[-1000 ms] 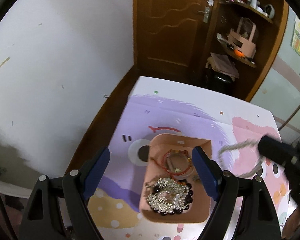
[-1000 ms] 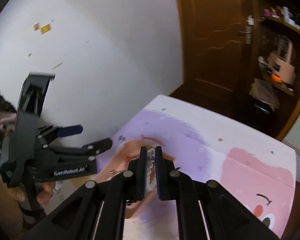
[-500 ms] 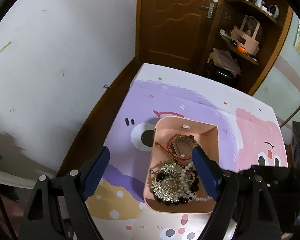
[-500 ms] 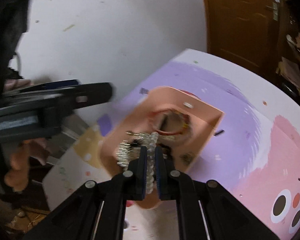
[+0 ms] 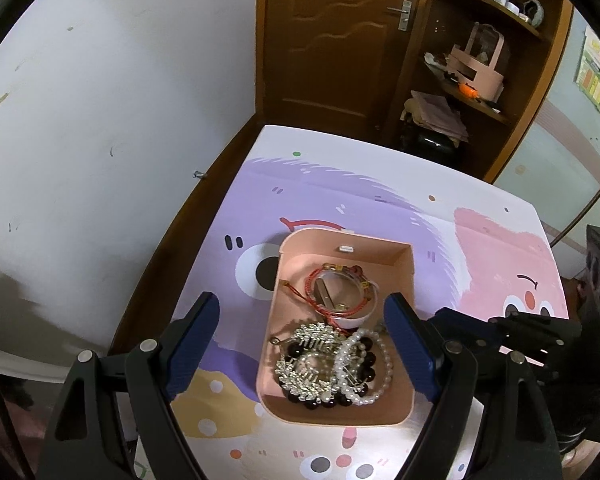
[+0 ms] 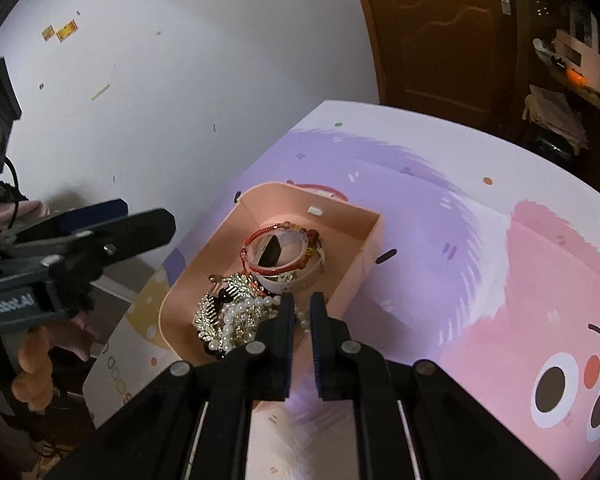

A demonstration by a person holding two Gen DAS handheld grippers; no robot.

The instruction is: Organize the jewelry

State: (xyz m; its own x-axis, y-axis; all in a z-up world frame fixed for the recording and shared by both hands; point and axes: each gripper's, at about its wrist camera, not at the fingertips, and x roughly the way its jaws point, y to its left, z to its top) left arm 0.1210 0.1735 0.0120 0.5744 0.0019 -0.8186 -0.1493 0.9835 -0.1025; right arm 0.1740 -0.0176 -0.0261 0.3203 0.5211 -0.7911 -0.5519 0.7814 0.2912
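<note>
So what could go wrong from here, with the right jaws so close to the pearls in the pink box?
1. The pearl strand lies just beyond the tips of the right gripper, whose jaws stand only slightly apart. Pulling back could catch a loop and drag it out of the pink box.
2. The pearls, the silver comb and the black bead bracelet lie heaped together, so they may tangle.
</note>
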